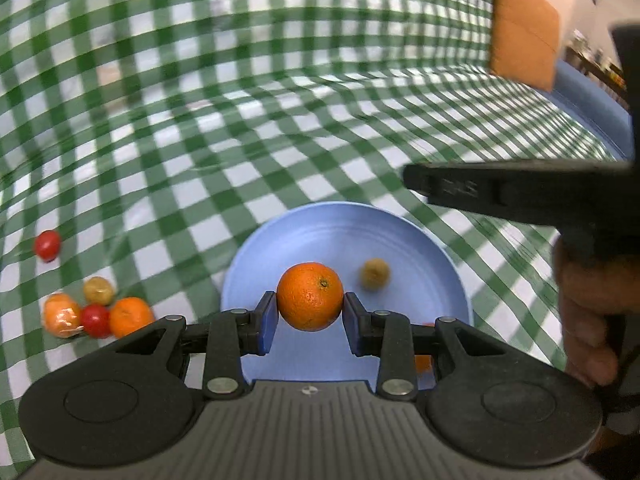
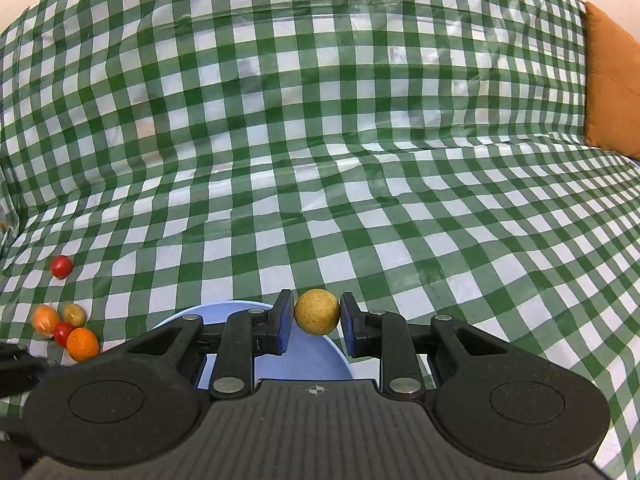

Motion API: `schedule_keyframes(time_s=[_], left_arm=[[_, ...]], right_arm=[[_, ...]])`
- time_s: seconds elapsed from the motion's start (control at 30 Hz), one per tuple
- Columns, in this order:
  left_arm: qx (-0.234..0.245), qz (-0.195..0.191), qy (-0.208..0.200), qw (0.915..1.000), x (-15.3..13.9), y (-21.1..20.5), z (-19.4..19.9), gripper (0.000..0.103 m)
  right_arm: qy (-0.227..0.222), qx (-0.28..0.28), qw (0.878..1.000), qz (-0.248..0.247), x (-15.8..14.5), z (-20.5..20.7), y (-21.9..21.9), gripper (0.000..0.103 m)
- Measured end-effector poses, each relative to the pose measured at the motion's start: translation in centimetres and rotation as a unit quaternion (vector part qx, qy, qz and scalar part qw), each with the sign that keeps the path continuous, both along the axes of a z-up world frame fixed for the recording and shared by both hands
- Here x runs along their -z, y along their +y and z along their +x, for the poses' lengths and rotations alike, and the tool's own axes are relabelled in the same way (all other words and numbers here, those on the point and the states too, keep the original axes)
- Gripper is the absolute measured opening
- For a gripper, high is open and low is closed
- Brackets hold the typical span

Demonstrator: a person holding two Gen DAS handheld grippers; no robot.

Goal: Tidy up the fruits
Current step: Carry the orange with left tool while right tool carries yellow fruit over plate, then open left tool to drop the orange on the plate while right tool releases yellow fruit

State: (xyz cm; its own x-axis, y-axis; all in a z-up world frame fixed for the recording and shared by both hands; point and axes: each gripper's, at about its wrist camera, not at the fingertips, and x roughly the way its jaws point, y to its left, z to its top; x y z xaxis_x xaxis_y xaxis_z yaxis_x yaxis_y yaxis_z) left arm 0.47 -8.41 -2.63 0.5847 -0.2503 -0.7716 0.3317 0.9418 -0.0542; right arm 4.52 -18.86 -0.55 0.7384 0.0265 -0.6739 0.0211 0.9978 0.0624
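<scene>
My left gripper (image 1: 310,312) is shut on an orange (image 1: 310,296) and holds it above a blue plate (image 1: 320,236). A small yellow-brown fruit (image 1: 375,274) lies on that plate. My right gripper (image 2: 316,318) is shut on a yellow-brown round fruit (image 2: 317,311) above the edge of the blue plate (image 2: 304,360). A cluster of oranges, a red fruit and a yellow-brown one (image 1: 94,314) lies on the cloth to the left; it also shows in the right wrist view (image 2: 66,330). A lone red fruit (image 1: 48,245) sits farther back, also in the right wrist view (image 2: 61,266).
A green-and-white checked cloth (image 2: 320,140) covers the surface. An orange cushion (image 1: 524,36) stands at the back right, also in the right wrist view (image 2: 612,88). The right gripper's black body and the hand holding it (image 1: 580,280) fill the right side of the left wrist view.
</scene>
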Motion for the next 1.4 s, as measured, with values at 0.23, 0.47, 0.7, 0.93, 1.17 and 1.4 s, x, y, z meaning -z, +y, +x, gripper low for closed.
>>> schedule_keyframes(time_s=[0.23, 0.47, 0.7, 0.93, 1.17, 1.4], left_arm=[[0.011, 0.002, 0.003, 0.9999, 0.3, -0.77, -0.03, 0.038], [0.012, 0.003, 0.003, 0.9999, 0.24, -0.86, 0.24, 0.038], [0.012, 0.002, 0.003, 0.9999, 0.24, -0.8, 0.22, 0.038], [0.012, 0.0, 0.002, 0.9999, 0.03, -0.56, 0.14, 0.039], [0.007, -0.007, -0.002, 0.9999, -0.22, -0.37, 0.16, 0.041], [0.001, -0.006, -0.003, 1.0, -0.22, -0.26, 0.06, 0.041]], right_arm=[[-0.002, -0.007, 1.0, -0.003, -0.02, 0.11, 0.0, 0.026], [-0.004, -0.015, 1.0, -0.005, -0.02, 0.31, 0.03, 0.026], [-0.006, -0.019, 1.0, -0.005, 0.0, 0.41, -0.06, 0.026], [-0.005, -0.029, 1.0, -0.002, -0.02, 0.31, -0.02, 0.026], [-0.006, -0.034, 0.999, 0.0, -0.01, 0.36, 0.04, 0.028], [-0.007, -0.036, 0.999, -0.001, 0.01, 0.37, 0.18, 0.029]])
